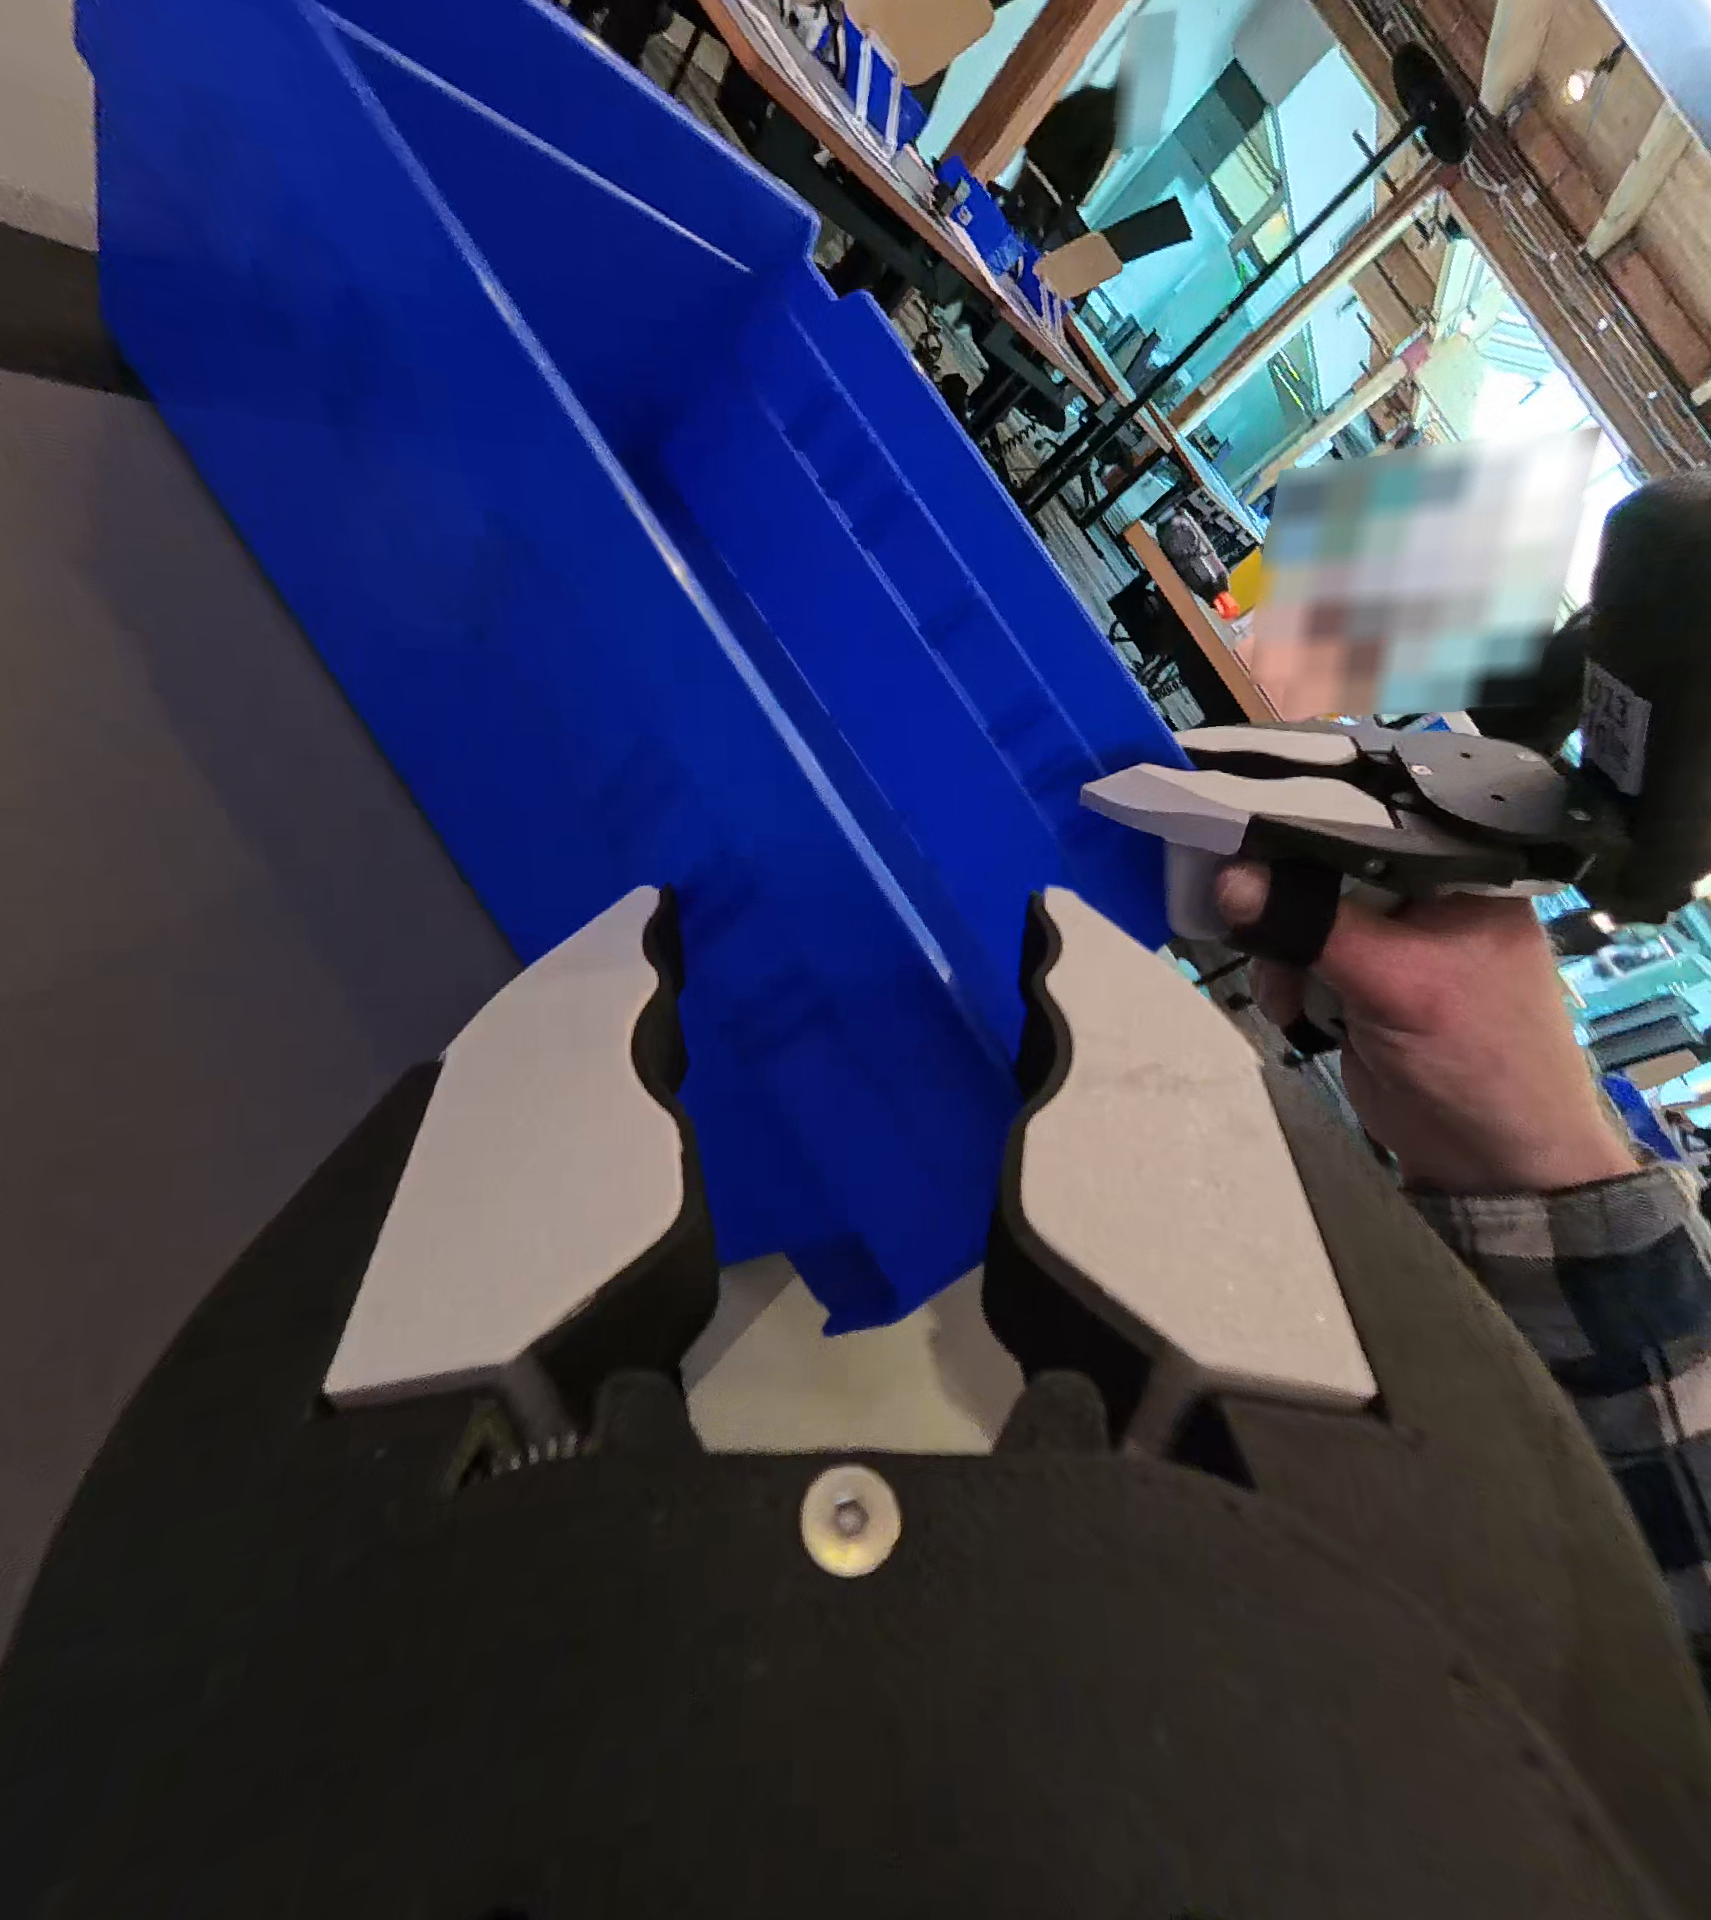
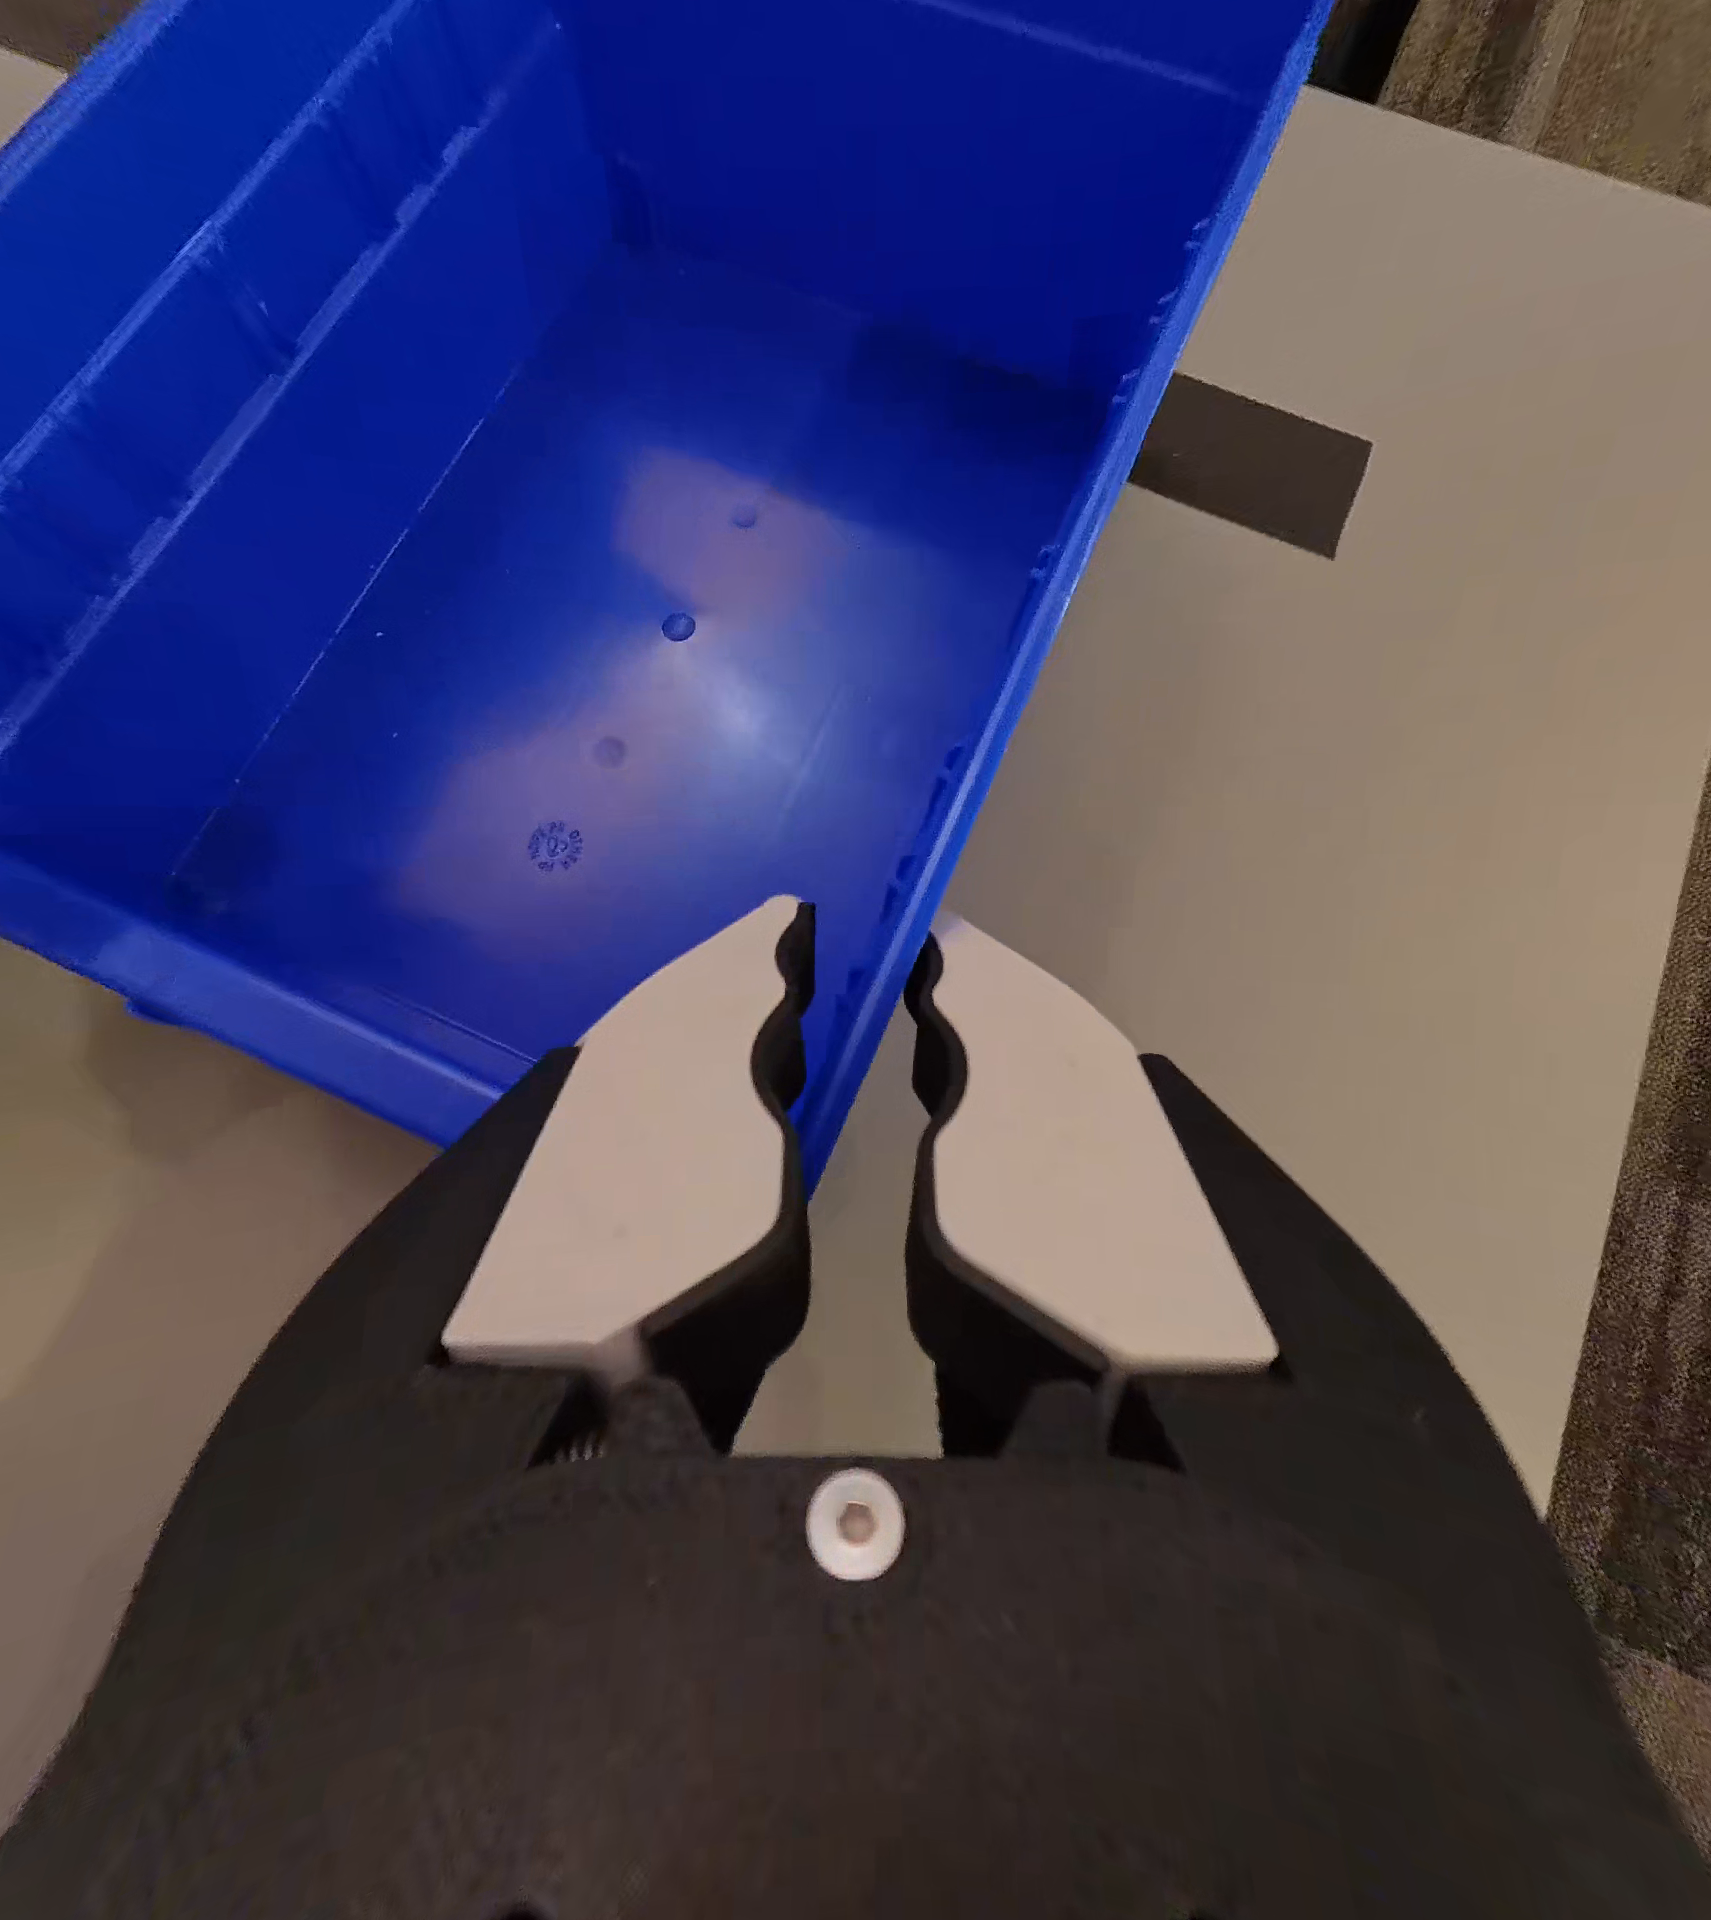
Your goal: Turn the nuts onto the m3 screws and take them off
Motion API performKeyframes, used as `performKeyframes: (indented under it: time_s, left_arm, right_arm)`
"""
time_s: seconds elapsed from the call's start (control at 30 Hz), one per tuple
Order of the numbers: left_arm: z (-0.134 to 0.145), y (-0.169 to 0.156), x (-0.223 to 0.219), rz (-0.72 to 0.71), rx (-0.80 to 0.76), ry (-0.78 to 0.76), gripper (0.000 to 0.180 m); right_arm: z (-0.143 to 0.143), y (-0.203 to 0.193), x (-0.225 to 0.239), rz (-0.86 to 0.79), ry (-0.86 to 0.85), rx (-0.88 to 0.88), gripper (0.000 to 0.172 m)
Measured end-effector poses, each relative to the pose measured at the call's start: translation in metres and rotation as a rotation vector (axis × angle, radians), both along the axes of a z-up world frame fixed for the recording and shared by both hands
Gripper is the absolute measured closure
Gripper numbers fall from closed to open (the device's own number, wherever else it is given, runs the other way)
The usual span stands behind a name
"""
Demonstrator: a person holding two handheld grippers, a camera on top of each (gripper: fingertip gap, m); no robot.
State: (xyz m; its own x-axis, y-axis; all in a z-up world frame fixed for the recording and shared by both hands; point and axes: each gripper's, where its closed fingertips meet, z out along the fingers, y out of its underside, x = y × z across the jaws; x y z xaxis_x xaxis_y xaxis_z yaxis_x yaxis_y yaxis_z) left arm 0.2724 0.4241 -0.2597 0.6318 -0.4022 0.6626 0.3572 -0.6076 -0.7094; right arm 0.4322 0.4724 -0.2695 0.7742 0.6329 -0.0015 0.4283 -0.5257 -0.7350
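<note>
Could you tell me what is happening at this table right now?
A person is working on an empty blue bin on a grey table with two handheld grippers. The right gripper is clamped on the bin's side wall near a corner, one finger inside and one outside. The left gripper is open, with the bin's opposite rim between its spread fingers, neither visibly pressing on it.

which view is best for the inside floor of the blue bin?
Right wrist view. It looks down into the blue bin, so the bare inside floor and inner walls show, with the right gripper closed on the near side wall. The left wrist view shows only the bin's walls and rim at a steep slant; the floor is hidden.
</note>
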Motion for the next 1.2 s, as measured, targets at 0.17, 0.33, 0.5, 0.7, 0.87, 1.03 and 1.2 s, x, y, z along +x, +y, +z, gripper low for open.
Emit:
performKeyframes:
  time_s: [0.17, 0.33, 0.5, 0.7, 0.87, 1.03, 1.2]
  left_arm:
    - [0.006, -0.023, -0.009, -0.067, 0.062, 0.147, 0.095]
    - [0.001, -0.109, -0.044, -0.162, 0.118, 0.338, 0.084]
    - [-0.039, -0.194, -0.123, -0.296, -0.018, 0.521, 0.096]
    - [-0.054, -0.217, -0.218, -0.251, -0.074, 0.684, 0.082]
    - [-0.06, -0.193, -0.273, -0.112, -0.065, 0.774, 0.057]
    - [-0.074, -0.174, -0.304, -0.005, -0.036, 0.971, 0.039]
    - [-0.066, -0.167, -0.31, 0.07, -0.008, 1.098, 0.066]
  right_arm:
    - [0.034, -0.009, 0.026, -0.11, -0.001, 0.154, 0.116]
    - [0.073, -0.105, -0.024, 0.081, -0.017, 0.266, 0.094]
    - [0.017, -0.215, -0.144, 0.476, -0.066, 0.107, 0.049]
    - [-0.024, -0.25, -0.258, 0.681, -0.005, -0.037, 0.039]
    - [-0.025, -0.21, -0.308, 0.57, -0.004, 0.022, 0.028]
    - [0.02, -0.204, -0.337, 0.527, 0.098, 0.139, 0.037]
    - [0.1, -0.261, -0.395, 0.702, 0.165, 0.325, 0.048]
